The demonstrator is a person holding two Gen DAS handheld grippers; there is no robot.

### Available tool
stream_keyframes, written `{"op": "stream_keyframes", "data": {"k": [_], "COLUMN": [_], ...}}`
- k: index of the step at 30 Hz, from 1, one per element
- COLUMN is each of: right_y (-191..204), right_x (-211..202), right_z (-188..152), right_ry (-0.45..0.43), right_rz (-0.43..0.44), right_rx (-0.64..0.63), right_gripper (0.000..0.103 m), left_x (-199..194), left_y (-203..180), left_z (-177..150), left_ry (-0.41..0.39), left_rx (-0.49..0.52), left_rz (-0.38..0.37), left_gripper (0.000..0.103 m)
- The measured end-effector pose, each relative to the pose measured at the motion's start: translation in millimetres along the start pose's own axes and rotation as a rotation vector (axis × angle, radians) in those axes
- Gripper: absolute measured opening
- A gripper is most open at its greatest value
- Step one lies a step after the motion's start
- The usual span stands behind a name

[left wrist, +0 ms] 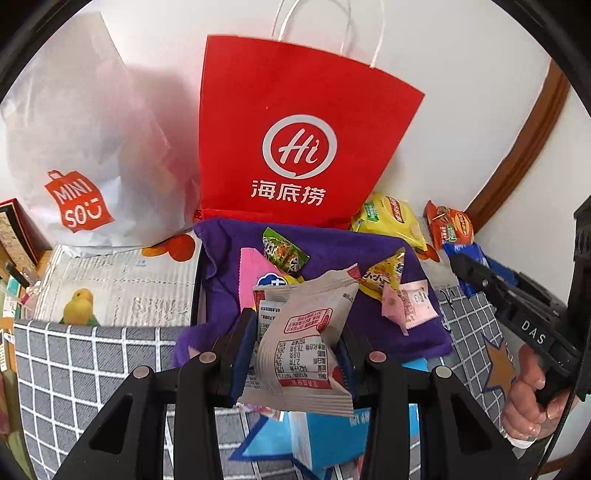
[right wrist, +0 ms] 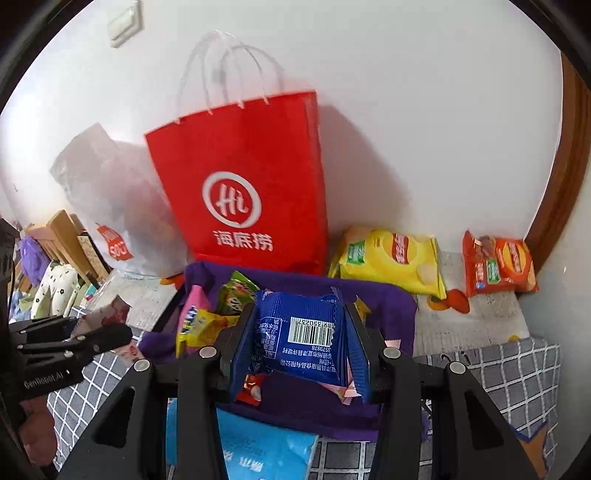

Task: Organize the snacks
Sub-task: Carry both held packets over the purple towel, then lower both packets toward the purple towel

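— What sort of place is this?
— A lived-in home. A red paper shopping bag (left wrist: 303, 140) and a white retail bag (left wrist: 85, 147) lean on a plain white wall with wooden trim (left wrist: 517, 147).
— Anything else?
— Checked fabric (left wrist: 74, 369), a purple cloth (right wrist: 388, 302) and clutter with a floral soft item (right wrist: 55, 291) at the side.

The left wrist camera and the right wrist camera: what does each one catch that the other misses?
Only the left view shows the left gripper clamped on a grey-white snack packet. Only the right view shows the right gripper clamped on a blue snack packet, plus a wall switch. Both show the red paper bag, purple cloth, and yellow chip bag.
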State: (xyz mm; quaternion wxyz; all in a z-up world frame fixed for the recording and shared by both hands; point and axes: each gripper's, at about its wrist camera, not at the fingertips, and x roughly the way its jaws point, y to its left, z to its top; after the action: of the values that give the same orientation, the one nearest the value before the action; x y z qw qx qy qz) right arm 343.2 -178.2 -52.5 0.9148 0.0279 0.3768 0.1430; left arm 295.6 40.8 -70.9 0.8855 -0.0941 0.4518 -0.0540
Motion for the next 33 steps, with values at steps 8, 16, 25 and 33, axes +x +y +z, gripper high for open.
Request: {"op": "stream_keyframes", "data": {"k": [8,16,25,33], "right_y": [-28.2,-34.4,-21.1,-13.6], "right_x": [20.8,25.4,28.2,33.5], "right_z": [0.7,-1.2,-3.2,-6.7], "right_ry": [0.041,0.052,0.056,0.067], "right_rz": [0.002,-0.008,-0.013,-0.019], "right_rx": [0.066,0.072,0.015,-0.025], "right_gripper": [0.046,0.046,0.045,0.045], "left_x": [28.2,31.0,31.7,32.9], "left_y": [-5.7,-11.8,-8.7,-1.6], "left_z": [6.7,9.9,11.8,16.7], "left_ry": [0.026,0.02,0.017,0.012], "left_rx": [-0.001,0.011,0.007,-0.012], "left_rz": [-0.026,-0.038,-0.035,-0.037], "left_gripper": [0.037,0.037,0.037,0.037]}}
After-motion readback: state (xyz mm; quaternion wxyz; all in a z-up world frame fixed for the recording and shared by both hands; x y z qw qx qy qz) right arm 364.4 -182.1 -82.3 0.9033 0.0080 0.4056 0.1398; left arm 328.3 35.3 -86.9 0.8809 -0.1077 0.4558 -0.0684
